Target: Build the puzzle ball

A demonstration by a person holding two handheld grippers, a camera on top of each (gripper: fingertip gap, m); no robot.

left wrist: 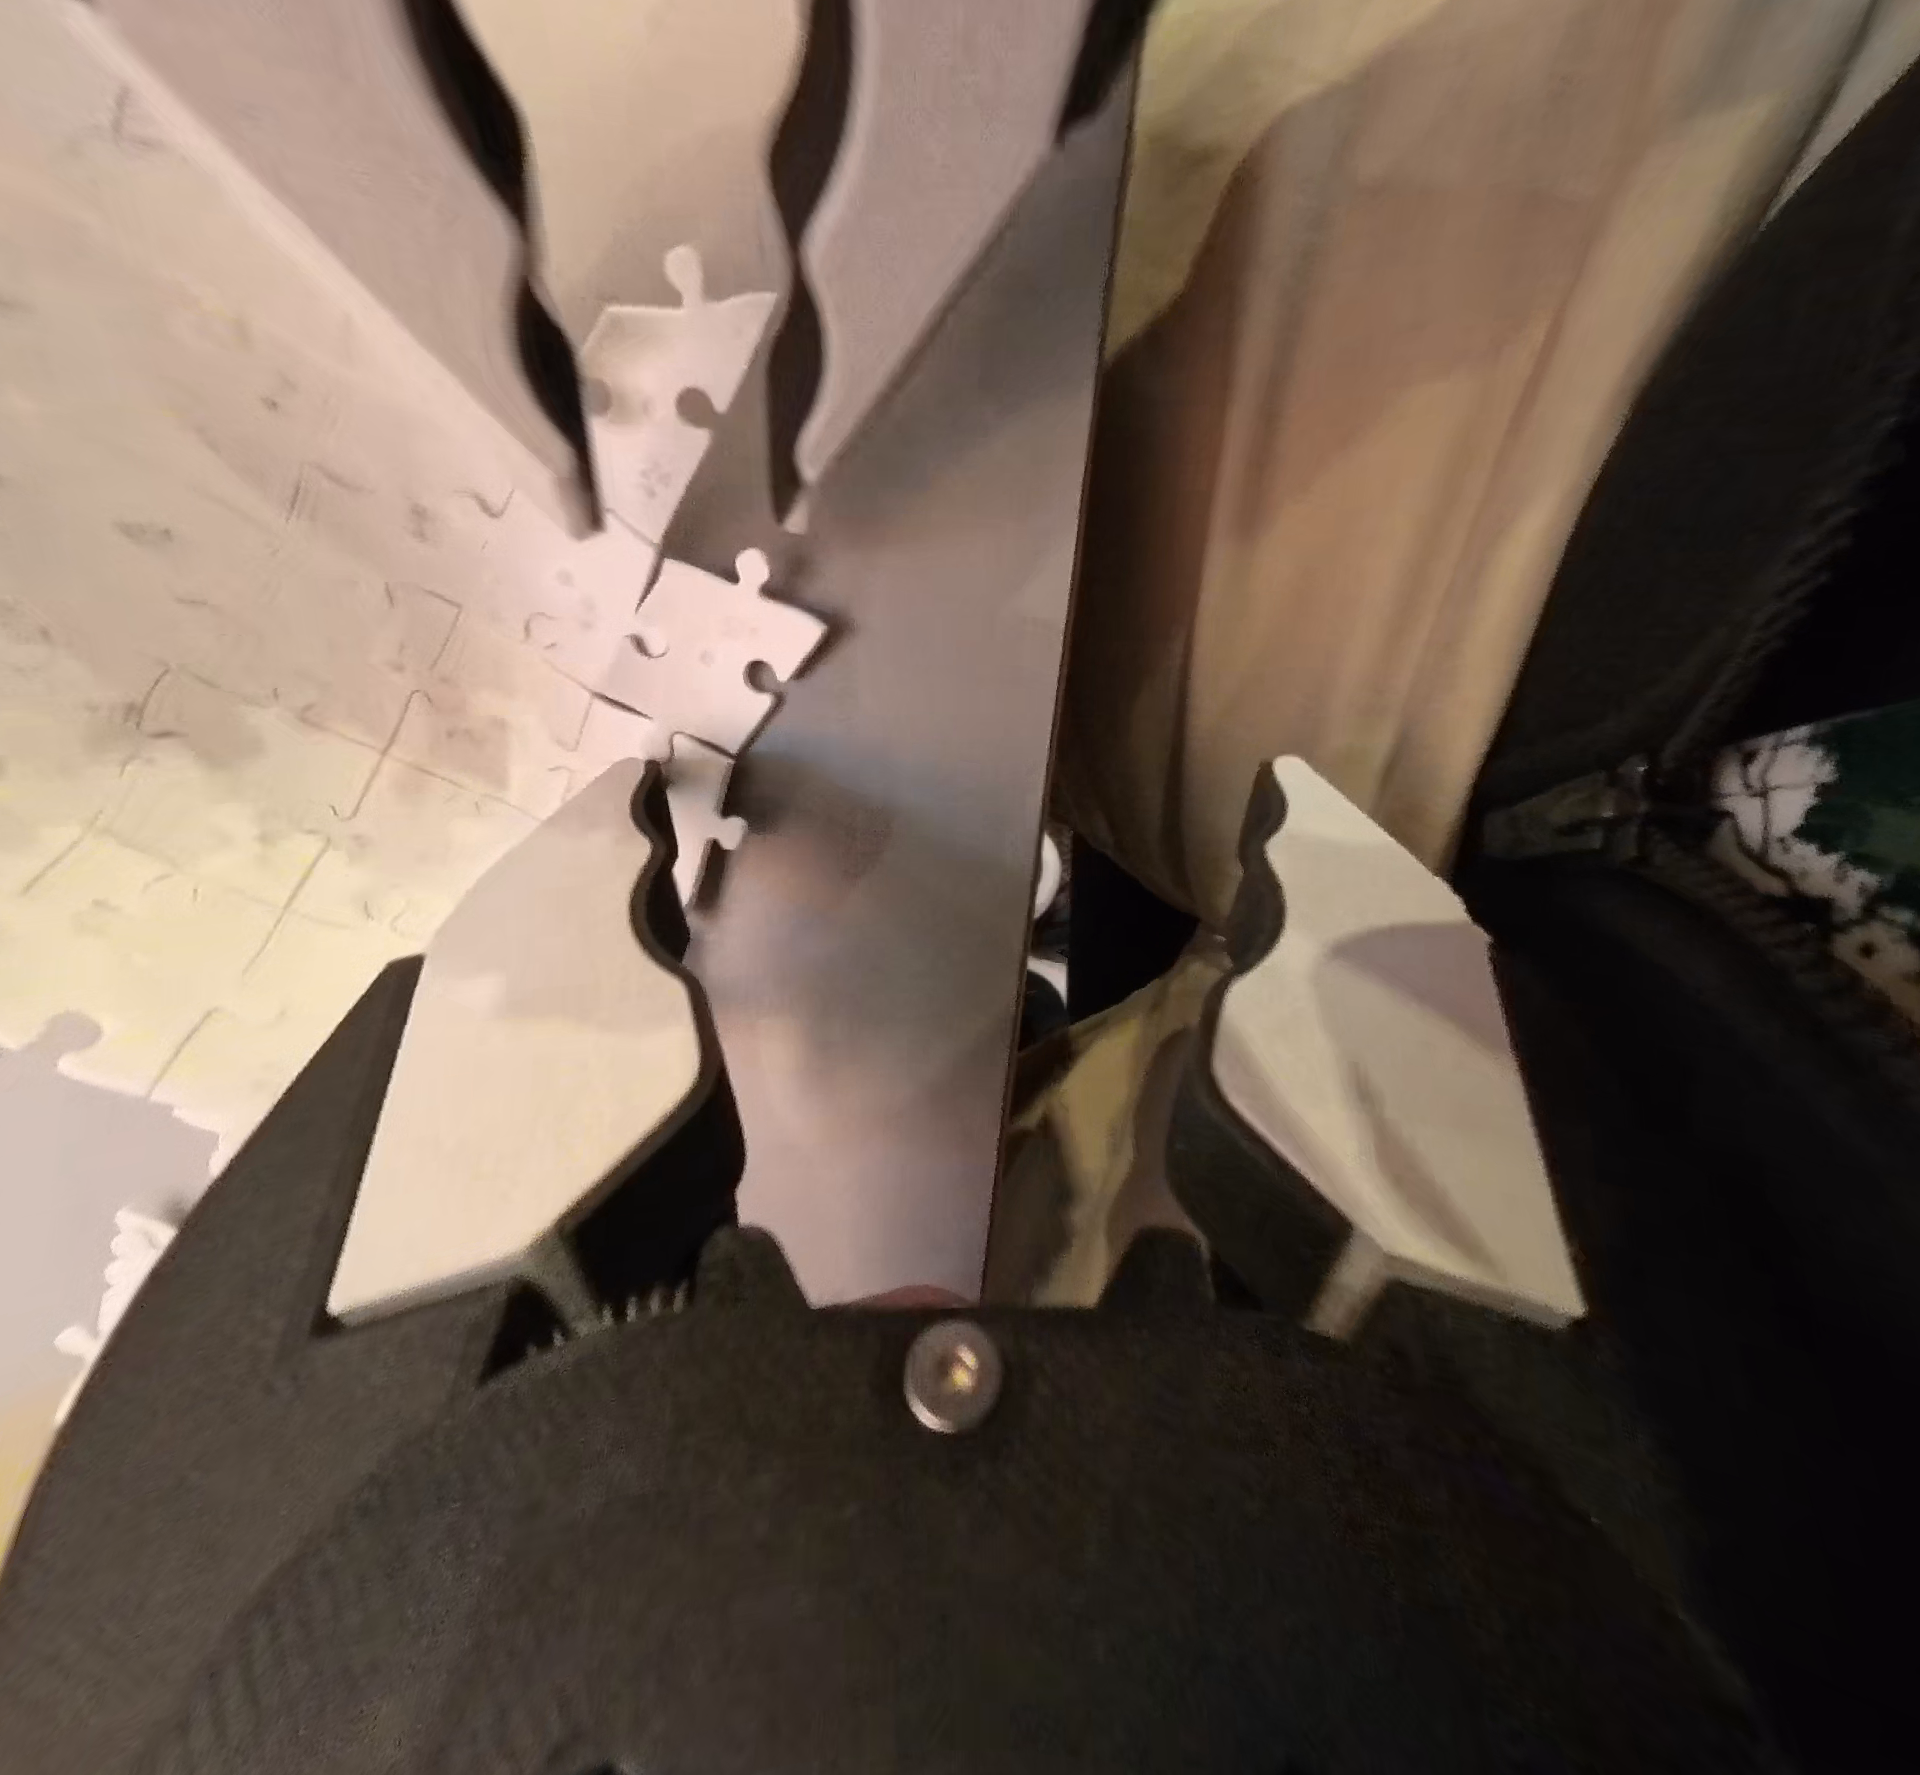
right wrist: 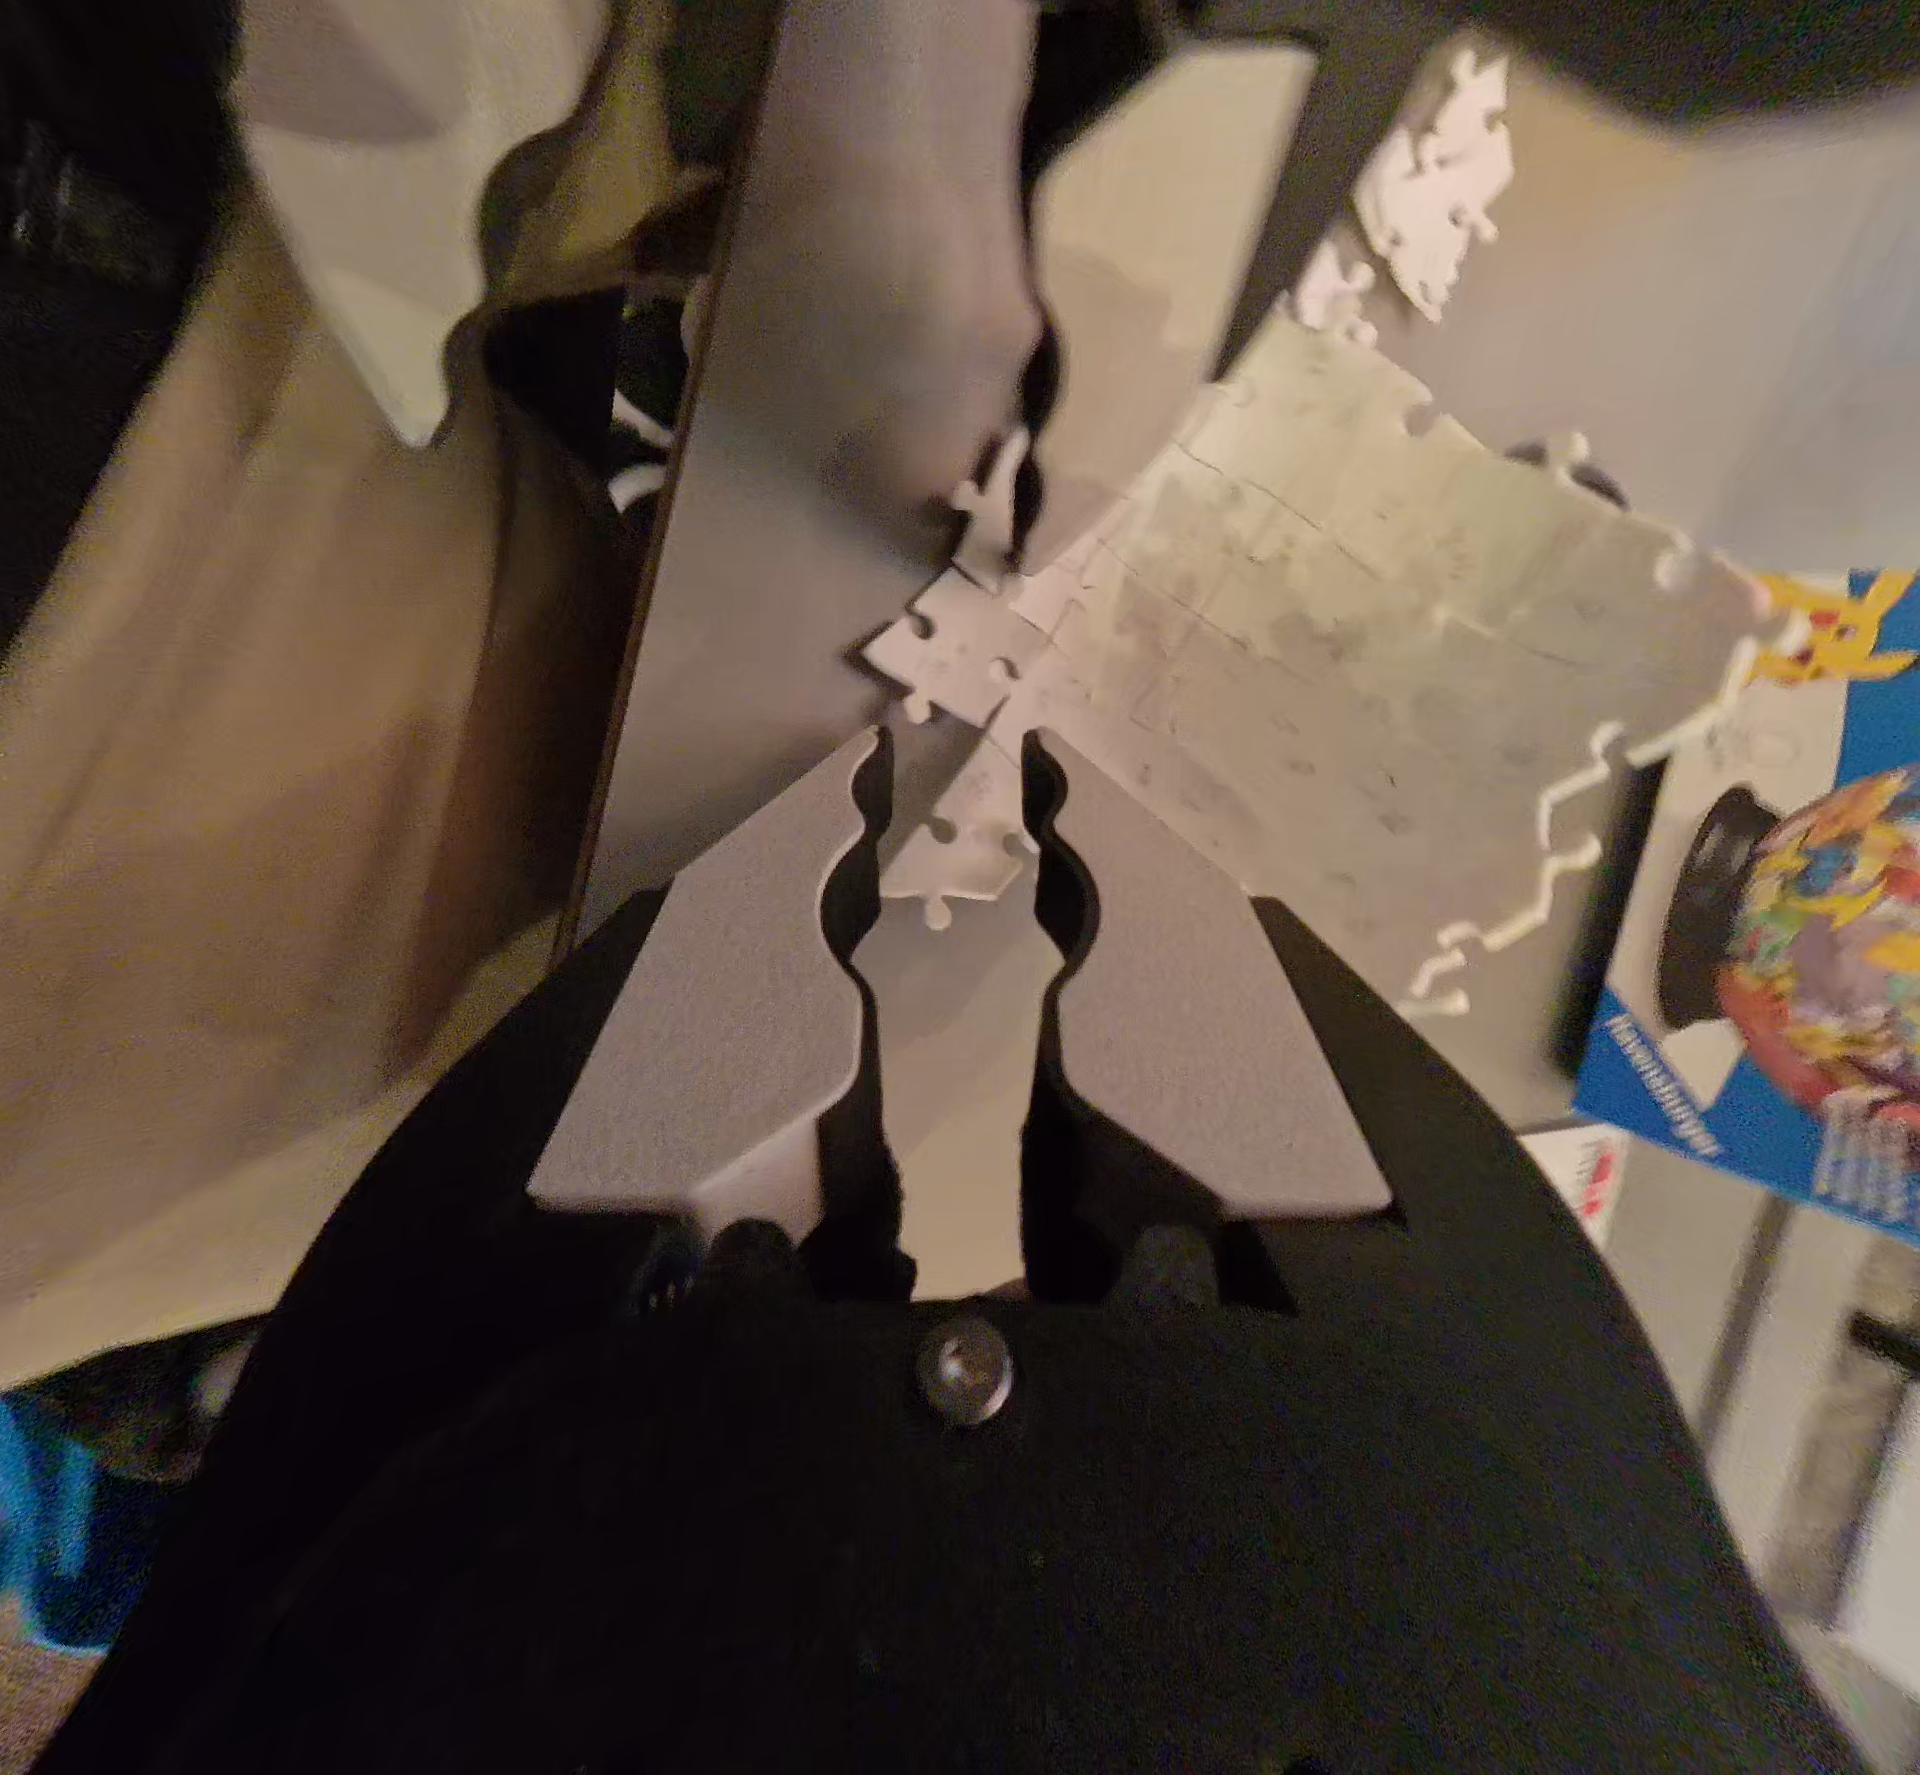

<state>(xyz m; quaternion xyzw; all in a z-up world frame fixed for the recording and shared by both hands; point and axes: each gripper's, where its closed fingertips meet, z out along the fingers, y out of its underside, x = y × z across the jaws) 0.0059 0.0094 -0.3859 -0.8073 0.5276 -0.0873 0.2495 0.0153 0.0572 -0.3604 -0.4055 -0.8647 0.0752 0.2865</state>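
Note:
A flat joined sheet of pale puzzle pieces [left wrist: 260,645] lies white side up on the grey table [left wrist: 914,894]; it also shows in the right wrist view [right wrist: 1299,645]. My right gripper [right wrist: 956,738] is closed narrowly on a single white puzzle piece [right wrist: 961,868] at the sheet's corner. It shows from the front in the left wrist view [left wrist: 686,510], with the piece [left wrist: 665,375] between its tips. Another corner piece [left wrist: 727,655] sticks out of the sheet. My left gripper [left wrist: 961,769] is wide open and empty, its left finger [left wrist: 551,998] beside the sheet's edge.
The colourful puzzle box [right wrist: 1766,946] lies right of the sheet. A small cluster of joined pieces [right wrist: 1444,167] lies farther back. The table edge [left wrist: 1081,582] runs close by, with a person's beige trousers [left wrist: 1403,375] and black jacket [left wrist: 1714,1206] beyond it.

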